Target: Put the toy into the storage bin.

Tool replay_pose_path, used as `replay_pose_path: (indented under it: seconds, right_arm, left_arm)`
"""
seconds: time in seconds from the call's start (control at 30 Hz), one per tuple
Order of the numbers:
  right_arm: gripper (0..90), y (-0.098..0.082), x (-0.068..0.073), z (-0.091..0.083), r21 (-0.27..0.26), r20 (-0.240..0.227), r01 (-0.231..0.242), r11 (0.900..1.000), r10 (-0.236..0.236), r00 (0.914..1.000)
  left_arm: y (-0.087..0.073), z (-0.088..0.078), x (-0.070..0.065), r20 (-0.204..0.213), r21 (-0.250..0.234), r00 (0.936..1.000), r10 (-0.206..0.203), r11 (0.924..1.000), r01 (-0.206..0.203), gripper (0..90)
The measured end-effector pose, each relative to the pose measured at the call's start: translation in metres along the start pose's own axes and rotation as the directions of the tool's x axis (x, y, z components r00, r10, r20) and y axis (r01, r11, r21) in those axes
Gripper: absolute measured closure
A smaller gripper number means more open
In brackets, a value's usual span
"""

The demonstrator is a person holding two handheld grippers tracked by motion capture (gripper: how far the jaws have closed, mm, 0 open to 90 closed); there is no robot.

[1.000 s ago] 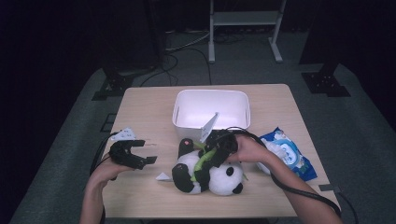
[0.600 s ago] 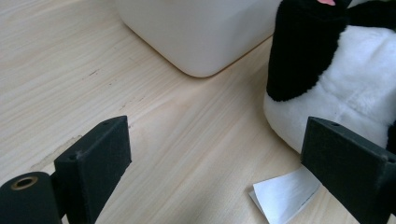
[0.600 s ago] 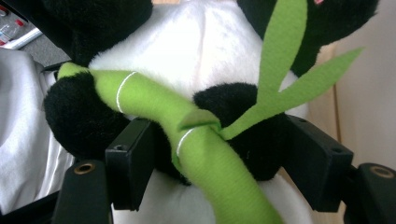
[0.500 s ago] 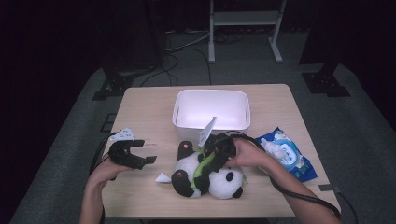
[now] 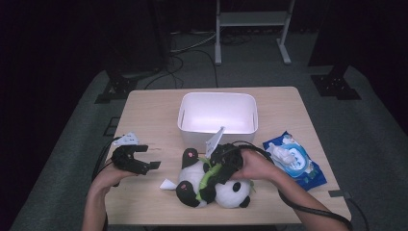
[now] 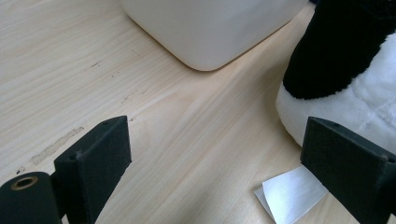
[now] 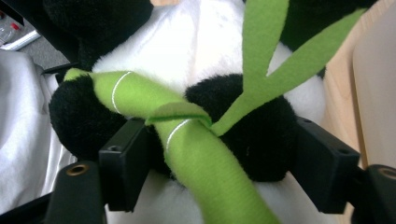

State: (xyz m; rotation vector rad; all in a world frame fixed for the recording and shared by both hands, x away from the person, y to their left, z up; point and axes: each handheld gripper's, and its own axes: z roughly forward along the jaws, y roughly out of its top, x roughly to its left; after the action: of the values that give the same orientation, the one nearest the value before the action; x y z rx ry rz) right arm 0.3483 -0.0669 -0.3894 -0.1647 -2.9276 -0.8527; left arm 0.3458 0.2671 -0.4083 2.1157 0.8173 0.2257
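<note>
Wooden table [image 5: 144,110], black-and-white plush panda [image 5: 211,185], green bamboo [image 7: 205,154]

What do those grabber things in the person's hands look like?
Each hand-held gripper, left and right, is black with two flat, square-edged jaws, and each carries a pale grey three-cornered plate on top. A black cable trails from the right one. The forearms are bare.

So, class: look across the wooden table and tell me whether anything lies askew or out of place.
The black-and-white plush panda lies toppled on its back instead of sitting upright, with its green felt bamboo stalk slanting across its belly between the right gripper jaws. A small white paper tag lies loose on the light wooden table beside it.
</note>
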Motion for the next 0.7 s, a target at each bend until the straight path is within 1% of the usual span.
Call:
replay_pose_path:
  seconds: [0.1,0.23,0.33,0.47,0.5,0.53,0.6,0.7]
  right_arm:
    - [35.2,0.0007,0.0004,-0.0007,0.005,0.000,-0.007,1.000,0.007,1.0000]
    - [42.1,0.0006,0.0004,-0.0023,0.000,-0.010,-0.014,1.000,0.014,0.9999]
    - [45.8,0.0007,0.0017,-0.0043,-0.003,-0.011,-0.004,1.000,0.004,0.9999]
    - [48.8,0.0020,0.0040,-0.0067,-0.002,-0.005,0.012,1.000,-0.012,0.9999]
    - [49.5,0.0024,0.0047,-0.0074,-0.004,-0.003,0.010,1.000,-0.010,0.9999]
    - [50.0,0.0026,0.0050,-0.0077,-0.004,-0.006,0.019,1.000,-0.019,0.9998]
    - [50.7,0.0031,0.0063,-0.0090,-0.005,0.001,0.024,1.000,-0.024,0.9997]
    - [51.1,0.0044,0.0077,-0.0102,-0.008,-0.002,0.033,0.999,-0.033,0.9995]
  left_arm:
    - [-0.0002,-0.0003,0.0001,-0.001,-0.001,1.0000,-0.002,1.0000,0.002,7.4]
    - [-0.0010,-0.0006,0.0008,-0.002,-0.002,1.0000,-0.007,1.0000,0.007,7.4]
    - [-0.0017,-0.0009,0.0016,-0.003,-0.001,0.9999,-0.011,0.9999,0.011,7.4]
    - [-0.0025,-0.0011,0.0029,-0.005,-0.002,0.9999,-0.012,0.9999,0.012,7.4]
    - [-0.0026,-0.0012,0.0030,-0.006,-0.003,0.9999,-0.014,0.9999,0.014,7.4]
    - [-0.0027,-0.0016,0.0031,-0.006,-0.002,0.9999,-0.013,0.9999,0.013,7.4]
    - [-0.0027,-0.0020,0.0031,-0.007,-0.004,0.9999,-0.015,0.9999,0.015,7.4]
    - [-0.0029,-0.0019,0.0032,-0.008,-0.005,0.9999,-0.014,0.9999,0.014,7.4]
